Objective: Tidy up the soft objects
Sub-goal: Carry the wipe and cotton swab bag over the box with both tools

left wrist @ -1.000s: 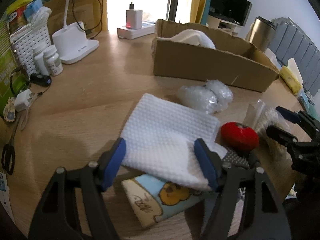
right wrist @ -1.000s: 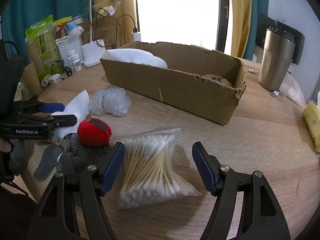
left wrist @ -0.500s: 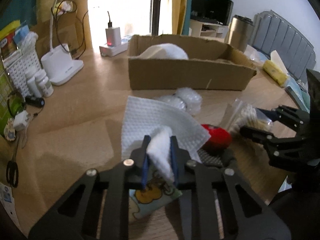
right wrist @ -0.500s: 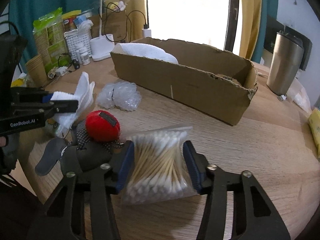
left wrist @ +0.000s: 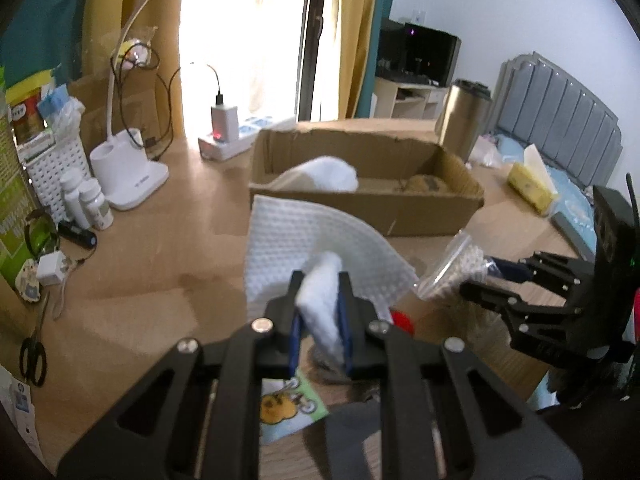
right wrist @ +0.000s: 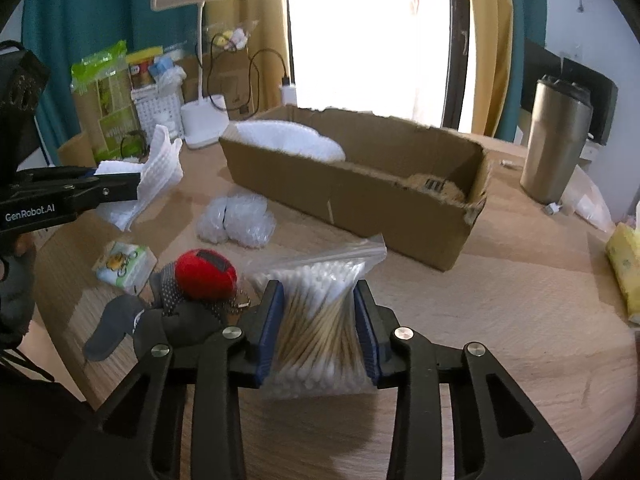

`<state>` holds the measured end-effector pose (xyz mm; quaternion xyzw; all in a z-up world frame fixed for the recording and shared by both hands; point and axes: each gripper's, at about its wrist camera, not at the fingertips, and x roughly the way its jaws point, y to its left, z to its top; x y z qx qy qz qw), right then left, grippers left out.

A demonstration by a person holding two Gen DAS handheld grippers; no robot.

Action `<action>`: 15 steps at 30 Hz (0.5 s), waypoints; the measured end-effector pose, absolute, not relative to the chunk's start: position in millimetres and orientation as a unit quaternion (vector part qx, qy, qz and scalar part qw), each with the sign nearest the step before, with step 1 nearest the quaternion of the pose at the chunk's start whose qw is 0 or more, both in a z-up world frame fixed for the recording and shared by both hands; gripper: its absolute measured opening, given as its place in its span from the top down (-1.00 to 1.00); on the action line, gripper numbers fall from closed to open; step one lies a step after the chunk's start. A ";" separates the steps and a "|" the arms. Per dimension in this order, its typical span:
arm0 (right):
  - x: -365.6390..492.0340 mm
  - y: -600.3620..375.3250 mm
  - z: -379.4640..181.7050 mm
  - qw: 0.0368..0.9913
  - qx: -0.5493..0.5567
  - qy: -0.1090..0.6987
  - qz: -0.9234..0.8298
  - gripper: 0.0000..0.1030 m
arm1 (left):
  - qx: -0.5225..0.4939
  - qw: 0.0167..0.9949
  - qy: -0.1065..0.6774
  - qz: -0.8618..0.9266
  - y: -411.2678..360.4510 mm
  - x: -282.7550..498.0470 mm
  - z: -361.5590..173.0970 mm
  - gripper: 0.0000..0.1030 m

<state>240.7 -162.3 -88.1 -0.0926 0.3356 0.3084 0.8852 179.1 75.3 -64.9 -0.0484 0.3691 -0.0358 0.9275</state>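
My left gripper (left wrist: pixel 320 320) is shut on a white waffle cloth (left wrist: pixel 296 240) and holds it lifted above the table; the cloth also shows in the right wrist view (right wrist: pixel 160 168). My right gripper (right wrist: pixel 318 320) is shut on a clear bag of cotton swabs (right wrist: pixel 320 312), which also shows in the left wrist view (left wrist: pixel 452 268). An open cardboard box (right wrist: pixel 360 196) stands behind, with a white cloth (right wrist: pixel 288 140) and a brown item (right wrist: pixel 432 184) inside. A red soft ball (right wrist: pixel 206 274), a bubble-wrap wad (right wrist: pixel 236 220), a tissue pack (right wrist: pixel 124 266) and a dark glove (right wrist: pixel 132 320) lie on the table.
A white desk lamp (left wrist: pixel 128 176), pill bottles (left wrist: pixel 86 204), a white basket (left wrist: pixel 52 172), a power strip with charger (left wrist: pixel 228 136) and scissors (left wrist: pixel 34 354) sit at the left. A steel tumbler (right wrist: pixel 556 140) and a yellow pack (right wrist: pixel 624 264) stand at the right.
My left gripper closed on the white cloth and raised it off the tissue pack. My right gripper closed on the cotton swab bag and lifted it slightly.
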 end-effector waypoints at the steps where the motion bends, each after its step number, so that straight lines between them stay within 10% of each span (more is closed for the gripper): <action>1: 241.3 -165.0 -85.1 0.886 -0.090 0.332 0.310 0.32 | -0.050 0.928 0.366 -0.036 74.0 178.9 -62.9 0.70; 12: 250.1 -175.6 -83.1 0.876 -0.101 0.339 0.328 0.37 | -0.047 0.935 0.349 -0.049 49.6 192.0 -46.0 0.70; 15: 248.0 -167.4 -93.2 0.867 -0.116 0.354 0.331 -0.07 | -0.044 0.936 0.347 -0.046 46.6 193.1 -44.3 0.70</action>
